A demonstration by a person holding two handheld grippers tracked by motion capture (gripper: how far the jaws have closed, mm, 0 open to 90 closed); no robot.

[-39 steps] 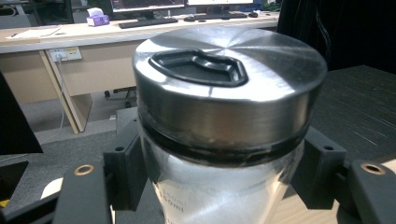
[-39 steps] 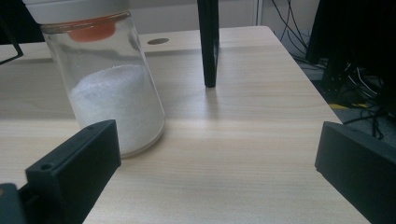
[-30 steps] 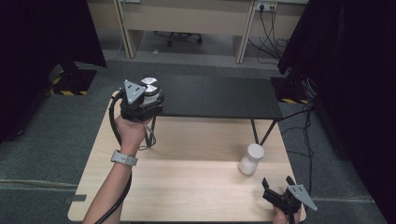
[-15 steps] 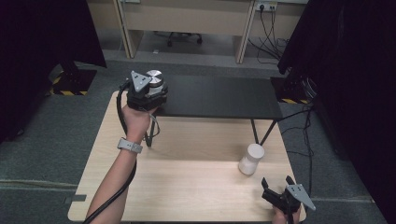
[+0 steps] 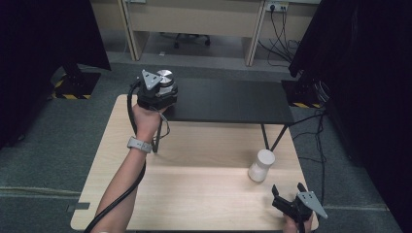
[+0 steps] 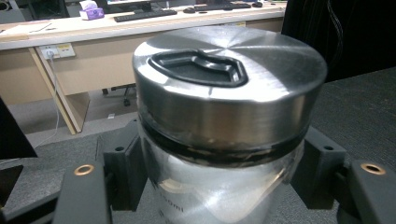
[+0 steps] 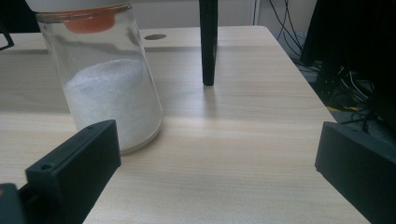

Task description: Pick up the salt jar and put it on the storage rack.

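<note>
Steel-lidded jar point(image 6: 224, 121) sat clamped in my left gripper point(image 5: 158, 92), seemingly over the black shelf point(image 5: 228, 99), needing a gentle set-down.

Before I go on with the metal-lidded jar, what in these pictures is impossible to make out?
- Clear glass jar with brushed metal lid: its base is cut off by the left gripper view's bottom edge; the printed label is too blurred to read.
- Same jar in the high view: its body is hidden behind the left gripper.
- White-powder glass jar: its top is cut off by the right gripper view's upper edge.
</note>
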